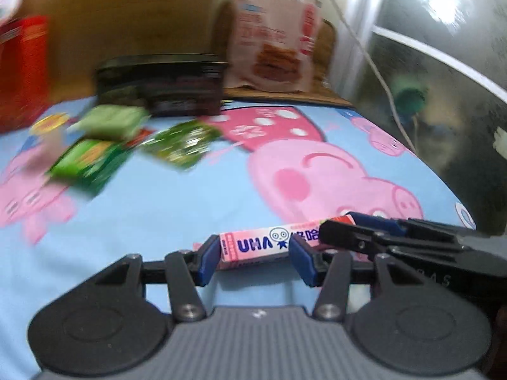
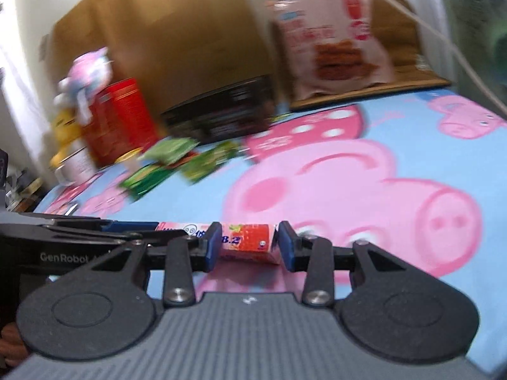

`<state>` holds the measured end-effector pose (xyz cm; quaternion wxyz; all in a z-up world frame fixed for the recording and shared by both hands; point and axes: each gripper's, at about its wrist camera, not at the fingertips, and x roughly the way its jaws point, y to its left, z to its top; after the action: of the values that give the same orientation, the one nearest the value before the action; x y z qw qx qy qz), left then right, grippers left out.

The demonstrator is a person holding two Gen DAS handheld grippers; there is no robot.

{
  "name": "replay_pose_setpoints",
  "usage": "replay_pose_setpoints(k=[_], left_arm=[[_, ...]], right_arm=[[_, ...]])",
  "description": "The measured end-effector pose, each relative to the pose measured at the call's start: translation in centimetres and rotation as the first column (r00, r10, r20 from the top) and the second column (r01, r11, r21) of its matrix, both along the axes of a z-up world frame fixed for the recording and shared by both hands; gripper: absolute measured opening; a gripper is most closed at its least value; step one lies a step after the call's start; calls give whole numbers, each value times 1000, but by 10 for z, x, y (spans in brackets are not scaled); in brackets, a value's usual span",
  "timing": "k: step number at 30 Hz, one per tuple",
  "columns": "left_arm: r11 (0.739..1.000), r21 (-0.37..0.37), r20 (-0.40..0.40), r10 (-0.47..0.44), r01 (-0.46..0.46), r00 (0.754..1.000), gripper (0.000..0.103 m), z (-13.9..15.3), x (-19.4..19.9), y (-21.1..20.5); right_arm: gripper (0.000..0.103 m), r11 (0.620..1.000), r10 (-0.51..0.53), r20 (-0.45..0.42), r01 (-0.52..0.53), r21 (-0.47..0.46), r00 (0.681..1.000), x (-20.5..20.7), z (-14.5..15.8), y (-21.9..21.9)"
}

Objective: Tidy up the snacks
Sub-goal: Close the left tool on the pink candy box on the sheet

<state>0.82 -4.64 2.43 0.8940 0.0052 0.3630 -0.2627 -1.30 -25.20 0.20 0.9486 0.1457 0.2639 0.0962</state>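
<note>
A pink UHA candy stick pack [image 1: 256, 245] hangs above the blue Peppa Pig cloth [image 1: 177, 209], held at both ends. My left gripper [image 1: 255, 258] is shut on its left part. My right gripper [image 2: 248, 248] is shut on its strawberry-printed right end [image 2: 245, 242]. The right gripper's fingers [image 1: 358, 234] come in from the right in the left wrist view. The left gripper's fingers [image 2: 95, 231] show at the left in the right wrist view. Several green snack packets [image 1: 95, 158] lie at the far left of the cloth.
A black tray [image 1: 161, 85] stands behind the green packets [image 2: 164, 164]. A large pink snack bag [image 1: 272, 41] stands at the back on a brown mat. Red tins [image 2: 117, 120] and a plush toy stand at the far left. A cardboard box is behind.
</note>
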Motion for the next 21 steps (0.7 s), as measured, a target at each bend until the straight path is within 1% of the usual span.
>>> replay_pose_setpoints(k=[2, 4, 6, 9, 12, 13, 14, 16, 19, 21], left_arm=[[999, -21, -3, 48, -49, 999, 47, 2, -11, 26], [995, -53, -22, 81, -82, 996, 47, 2, -21, 50], [990, -78, -32, 116, -118, 993, 47, 2, -30, 69], [983, -97, -43, 154, -157, 987, 48, 1, -41, 86], [979, -114, -42, 168, -172, 985, 49, 4, -46, 95], [976, -116, -29, 181, -183, 983, 49, 7, -47, 98], [973, -119, -20, 198, -199, 980, 50, 11, -46, 101], [962, -139, -13, 235, -234, 972, 51, 15, -46, 113], [945, -162, -36, 282, -284, 959, 53, 15, -37, 128], [931, -194, -87, 297, -308, 951, 53, 11, -30, 140]], right_arm=[[44, 998, 57, 10, -57, -8, 998, -6, 0, 19], [47, 993, 115, 10, -115, -13, 993, -10, -1, 36], [50, 984, 172, 21, -171, -42, 985, -15, -2, 55], [52, 971, 224, 49, -218, -102, 973, -26, -3, 75], [58, 964, 239, 88, -225, -145, 967, -35, -2, 83], [63, 964, 233, 106, -215, -155, 967, -38, -1, 84], [71, 966, 223, 123, -201, -165, 967, -42, 0, 84], [80, 970, 195, 158, -166, -180, 968, -49, 1, 81], [83, 975, 168, 171, -139, -172, 971, -53, 1, 77], [84, 980, 155, 158, -131, -151, 975, -54, -1, 74]])
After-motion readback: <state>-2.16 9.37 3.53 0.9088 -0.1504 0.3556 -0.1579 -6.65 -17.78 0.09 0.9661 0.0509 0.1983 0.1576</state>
